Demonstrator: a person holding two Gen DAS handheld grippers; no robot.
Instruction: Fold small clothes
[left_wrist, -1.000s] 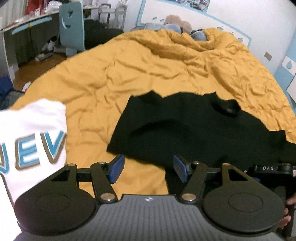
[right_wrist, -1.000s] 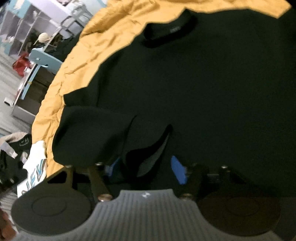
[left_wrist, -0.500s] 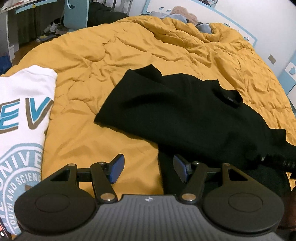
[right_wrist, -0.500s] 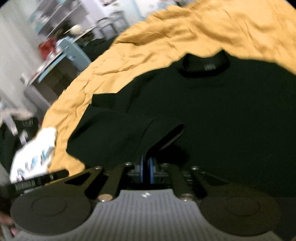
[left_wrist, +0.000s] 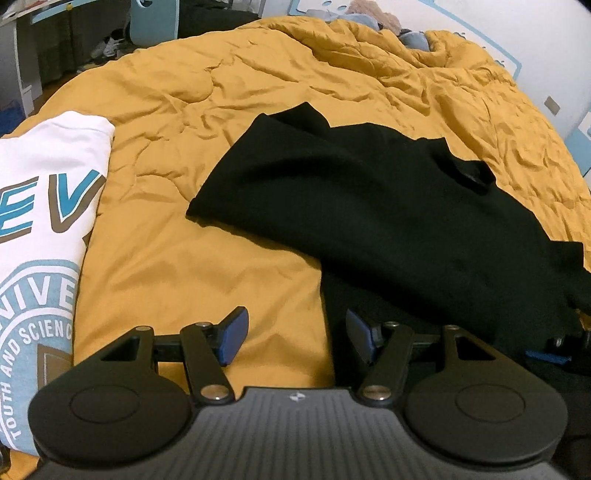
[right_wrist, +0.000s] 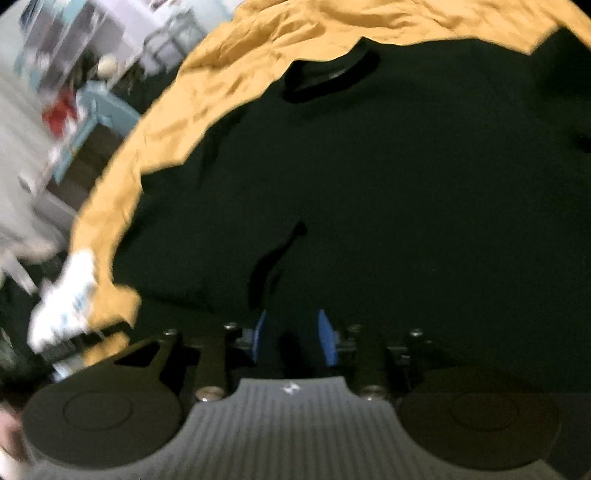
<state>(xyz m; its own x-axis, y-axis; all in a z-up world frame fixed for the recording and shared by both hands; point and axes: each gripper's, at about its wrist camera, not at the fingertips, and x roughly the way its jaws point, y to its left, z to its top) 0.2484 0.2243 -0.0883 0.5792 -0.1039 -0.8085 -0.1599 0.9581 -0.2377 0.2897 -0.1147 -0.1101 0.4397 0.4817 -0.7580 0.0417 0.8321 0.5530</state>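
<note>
Rumpled yellow bedding (left_wrist: 207, 92) covers the bed where the folding goes on. Nearest, the left tongs (left_wrist: 291, 338) hang spread and empty just above the quilt, at the near left edge of the black shirt (left_wrist: 369, 206). The right tongs (right_wrist: 295, 338) have just been opening over that shirt; dark cloth fills the gap, the pads not visibly pressing. One sleeve already lies folded inward, so this looks like mid-fold. Next, both tongs likely need fresh pinches along an edge. A white printed shirt (left_wrist: 40, 206) lies left; furniture stands beyond.
</note>
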